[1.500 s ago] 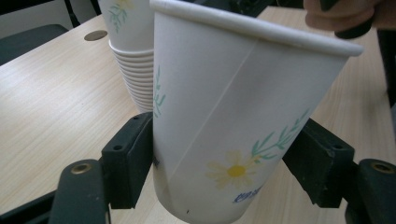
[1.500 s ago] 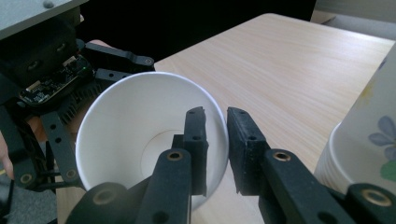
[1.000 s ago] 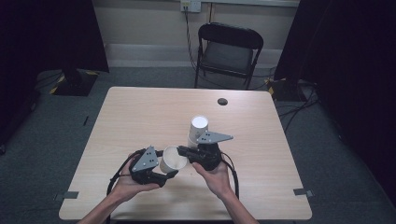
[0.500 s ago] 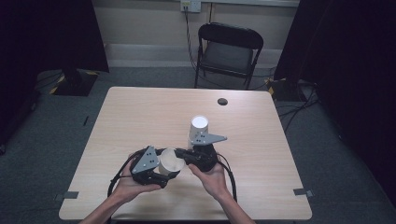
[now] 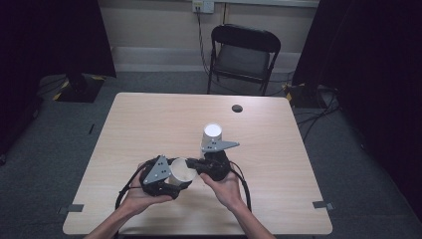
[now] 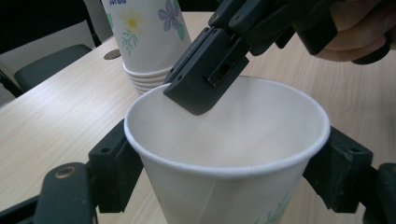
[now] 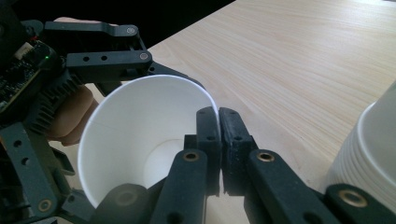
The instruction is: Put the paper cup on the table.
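Note:
A white paper cup [image 5: 182,171] [image 6: 224,154] [image 7: 140,135] sits mouth-up between the two jaws of my left gripper [image 5: 180,178] [image 6: 224,161], which press its sides. These jaws have just been closing, with the cup between them. My right gripper [image 5: 195,167] [image 7: 218,121] comes in from the right and is shut on the cup's rim, one jaw inside and one outside. Its tip [image 6: 196,95] dips over the far rim in the left gripper view. A stack of upturned flowered paper cups [image 5: 211,136] [image 6: 144,37] [image 7: 369,154] stands just behind.
The light wooden table [image 5: 144,124] has a small dark round thing [image 5: 237,108] near its far edge. A black folding chair [image 5: 244,55] stands behind the table. Cables trail from both grippers toward the near edge.
My right gripper has edged a little to the left, closer over the cup. The cup, the left hand and the stack have stayed in place.

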The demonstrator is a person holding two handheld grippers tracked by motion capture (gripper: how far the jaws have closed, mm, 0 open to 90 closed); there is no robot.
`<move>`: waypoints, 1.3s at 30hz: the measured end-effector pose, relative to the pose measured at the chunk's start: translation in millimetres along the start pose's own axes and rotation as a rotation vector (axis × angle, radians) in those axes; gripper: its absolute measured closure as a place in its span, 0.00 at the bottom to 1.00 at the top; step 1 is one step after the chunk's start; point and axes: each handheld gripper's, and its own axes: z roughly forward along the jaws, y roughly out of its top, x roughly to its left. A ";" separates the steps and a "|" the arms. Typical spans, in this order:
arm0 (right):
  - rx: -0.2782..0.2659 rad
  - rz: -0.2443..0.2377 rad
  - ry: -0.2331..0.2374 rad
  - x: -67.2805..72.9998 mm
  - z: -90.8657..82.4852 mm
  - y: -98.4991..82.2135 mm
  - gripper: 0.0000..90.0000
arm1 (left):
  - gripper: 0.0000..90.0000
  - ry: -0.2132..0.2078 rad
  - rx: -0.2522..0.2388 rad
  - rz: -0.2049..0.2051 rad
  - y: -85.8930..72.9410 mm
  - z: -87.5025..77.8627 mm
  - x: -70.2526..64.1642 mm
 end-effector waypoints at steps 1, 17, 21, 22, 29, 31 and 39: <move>0.002 -0.002 -0.002 -0.6 0.3 -0.3 0.97 | 0.26 -0.006 -0.001 -0.005 -0.3 0.1 0.6; -0.105 -0.035 -0.023 0.5 -14.7 -0.3 0.72 | 0.34 0.009 -0.038 -0.123 -8.0 -3.9 13.9; -0.135 -0.047 -0.019 -1.8 -22.3 -2.8 0.67 | 0.34 0.031 -0.042 -0.176 -12.4 -6.9 22.2; -0.137 -0.044 -0.017 -2.2 -24.0 -3.5 0.66 | 0.34 0.034 -0.039 -0.174 -13.0 -7.7 23.5; -0.133 -0.076 -0.038 -3.2 -35.6 -9.9 0.62 | 0.34 0.061 -0.040 -0.198 -15.7 -14.0 28.2; -0.130 -0.076 -0.049 -6.3 -40.2 -13.6 0.61 | 0.34 0.056 -0.060 -0.224 -17.8 -16.3 31.0; -0.149 -0.064 -0.087 -11.5 -57.9 -22.8 0.55 | 0.34 0.120 -0.054 -0.244 -26.9 -30.5 41.8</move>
